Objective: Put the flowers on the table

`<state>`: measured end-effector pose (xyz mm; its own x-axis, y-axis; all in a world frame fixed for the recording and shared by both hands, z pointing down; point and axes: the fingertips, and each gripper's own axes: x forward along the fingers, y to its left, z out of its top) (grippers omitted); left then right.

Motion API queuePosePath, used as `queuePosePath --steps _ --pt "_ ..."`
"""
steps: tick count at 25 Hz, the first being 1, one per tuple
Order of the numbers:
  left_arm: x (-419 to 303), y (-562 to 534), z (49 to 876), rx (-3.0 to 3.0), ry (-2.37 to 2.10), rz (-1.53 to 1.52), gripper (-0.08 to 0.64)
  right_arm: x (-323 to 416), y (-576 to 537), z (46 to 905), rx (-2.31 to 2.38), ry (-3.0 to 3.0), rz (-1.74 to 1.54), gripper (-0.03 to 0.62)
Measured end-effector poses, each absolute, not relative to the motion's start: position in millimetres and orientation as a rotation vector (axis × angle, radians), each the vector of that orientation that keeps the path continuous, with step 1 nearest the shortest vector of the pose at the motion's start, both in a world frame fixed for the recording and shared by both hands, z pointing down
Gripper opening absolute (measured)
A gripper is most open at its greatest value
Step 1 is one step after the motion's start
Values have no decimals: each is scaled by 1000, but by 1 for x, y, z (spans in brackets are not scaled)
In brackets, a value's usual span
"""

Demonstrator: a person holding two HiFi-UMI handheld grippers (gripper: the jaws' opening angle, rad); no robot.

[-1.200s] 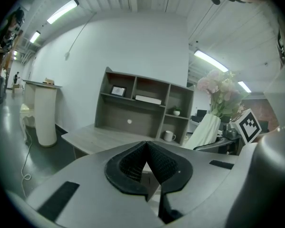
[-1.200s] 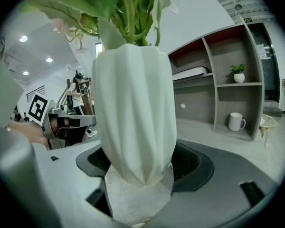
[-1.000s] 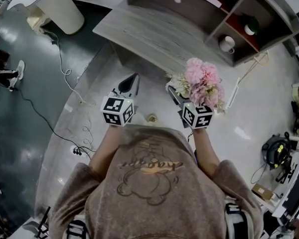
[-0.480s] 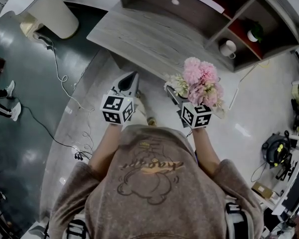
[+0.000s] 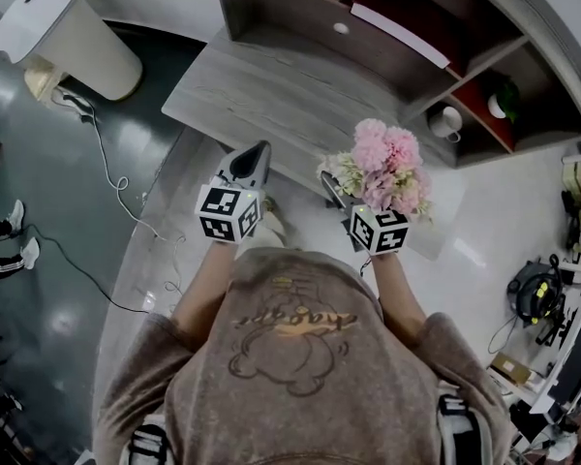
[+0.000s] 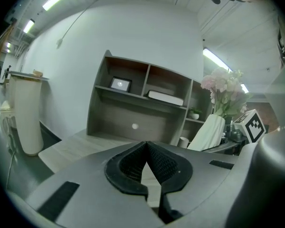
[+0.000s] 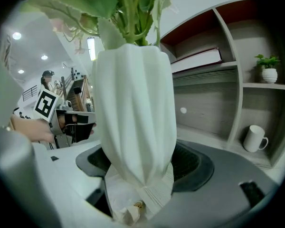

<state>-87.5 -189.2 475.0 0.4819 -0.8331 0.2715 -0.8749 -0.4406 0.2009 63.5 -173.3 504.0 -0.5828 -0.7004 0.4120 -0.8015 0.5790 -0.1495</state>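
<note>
Between the right gripper's (image 5: 335, 188) clenched jaws stand the flowers (image 5: 387, 166), a pink and cream bunch in a white pleated wrap (image 7: 133, 127). The gripper grasps the wrap's narrow lower end and holds the bunch upright in the air by the table's (image 5: 271, 95) near edge. Just to its left, the left gripper (image 5: 256, 157) hovers with its jaws pressed together on nothing. Along the table's far edge rises a shelf unit (image 5: 271, 17) carrying a book (image 5: 402, 32), a white mug (image 5: 446, 121) and a small potted plant (image 5: 504, 100).

Shelf unit (image 5: 290, 13): white mug (image 5: 446, 120) in lower right cubby, potted plant (image 5: 504, 100) in cubby above, book (image 5: 400, 34) flat on middle shelf.
</note>
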Motion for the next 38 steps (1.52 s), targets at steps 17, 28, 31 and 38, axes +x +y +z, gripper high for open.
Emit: queuePosePath --steps 17,28,31,38 --pt "-93 -307 466 2574 -1133 273 17 44 -280 492 1466 -2374 483 365" --pt "-81 -331 470 2556 -1138 283 17 53 -325 502 1441 -2371 454 367" --pt "-79 -337 472 2553 -1146 288 17 59 -334 514 1441 -2359 460 365" --pt "-73 -344 477 2545 -1157 298 17 72 -339 552 1431 -2300 496 367"
